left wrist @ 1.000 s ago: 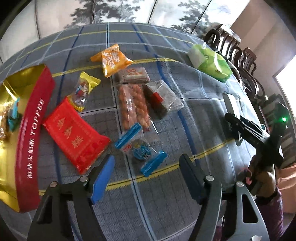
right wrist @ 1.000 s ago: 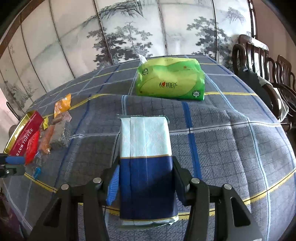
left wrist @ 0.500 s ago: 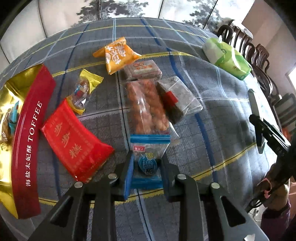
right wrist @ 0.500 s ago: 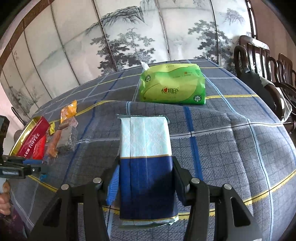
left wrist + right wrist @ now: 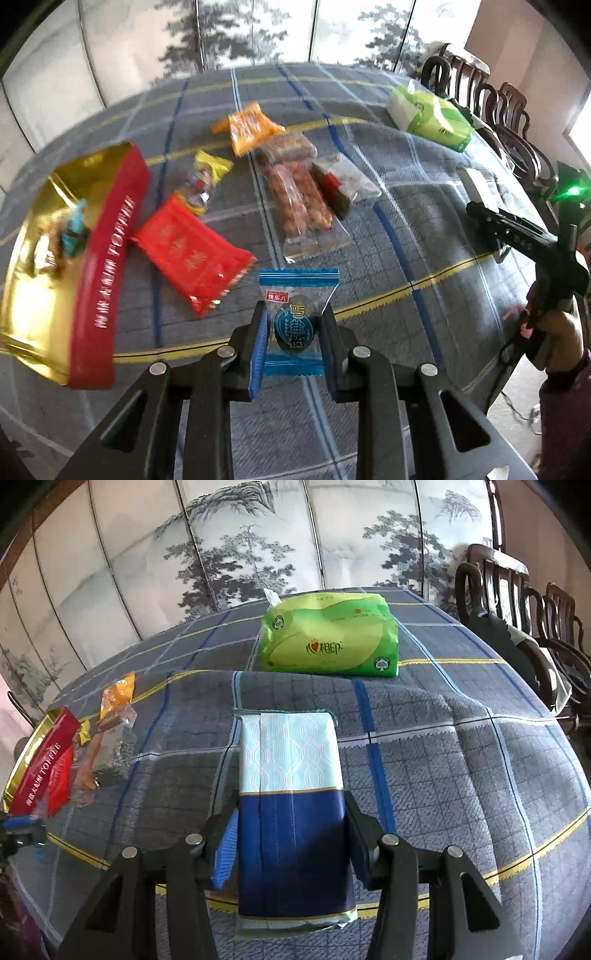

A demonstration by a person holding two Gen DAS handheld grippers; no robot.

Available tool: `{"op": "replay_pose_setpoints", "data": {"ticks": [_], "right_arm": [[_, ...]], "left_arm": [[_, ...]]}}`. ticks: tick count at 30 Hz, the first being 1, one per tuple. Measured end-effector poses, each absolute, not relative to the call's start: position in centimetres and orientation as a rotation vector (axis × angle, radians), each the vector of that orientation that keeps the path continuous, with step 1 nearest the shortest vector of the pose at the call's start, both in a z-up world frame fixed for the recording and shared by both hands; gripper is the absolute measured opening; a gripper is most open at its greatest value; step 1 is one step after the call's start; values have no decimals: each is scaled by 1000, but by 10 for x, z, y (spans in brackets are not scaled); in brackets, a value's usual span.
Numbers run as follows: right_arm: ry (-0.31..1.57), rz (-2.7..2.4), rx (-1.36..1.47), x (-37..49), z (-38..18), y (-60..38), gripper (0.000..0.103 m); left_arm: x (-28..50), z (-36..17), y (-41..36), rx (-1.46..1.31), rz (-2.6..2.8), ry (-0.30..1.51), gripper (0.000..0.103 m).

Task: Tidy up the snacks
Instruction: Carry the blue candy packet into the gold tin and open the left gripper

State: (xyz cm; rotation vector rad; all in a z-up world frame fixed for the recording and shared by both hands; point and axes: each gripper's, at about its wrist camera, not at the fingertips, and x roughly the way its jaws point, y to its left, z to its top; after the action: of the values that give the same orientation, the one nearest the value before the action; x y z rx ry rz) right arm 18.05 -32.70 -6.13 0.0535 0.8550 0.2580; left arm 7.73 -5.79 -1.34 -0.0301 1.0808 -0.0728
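my left hand-held gripper [image 5: 293,328] is clenched on a small blue-edged snack packet [image 5: 297,321], its blue pads pressing both sides, with the packet lifted clear of the counter [image 5: 424,177] and its top edge pointing away from me. just beyond it to the left lies a red packet [image 5: 192,251], and farther left sits the red and gold toffee tin [image 5: 107,258], tilted in my view, with a few sweets inside. ahead of the packet is a clear bag of peanuts [image 5: 303,206], a dark clear-wrapped snack [image 5: 343,184] touching its right side, a yellow-ended candy [image 5: 205,177] to the left, and an orange packet [image 5: 251,127] farther back. my right hand-held gripper [image 5: 290,834] is grasping a blue and pale tissue pack [image 5: 290,775] that lies flat on the counter [image 5: 461,775]. a green tissue pack [image 5: 328,644] sits well beyond it on the far side.
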Motion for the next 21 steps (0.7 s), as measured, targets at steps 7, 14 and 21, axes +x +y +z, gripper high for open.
{"op": "replay_pose_setpoints", "data": {"ticks": [7,14,21], "right_arm": [[858,224,8,180,-62,-321,51],[865,197,-46,181,-63,-314,51],[867,185,-71,181,-63,-310,51]], "left_arm": [[61,6,-46,-18,-52,1029,23],[50,17,-25,-43,-22,998,23],[42,25,2,-73,24,971,23]]}}
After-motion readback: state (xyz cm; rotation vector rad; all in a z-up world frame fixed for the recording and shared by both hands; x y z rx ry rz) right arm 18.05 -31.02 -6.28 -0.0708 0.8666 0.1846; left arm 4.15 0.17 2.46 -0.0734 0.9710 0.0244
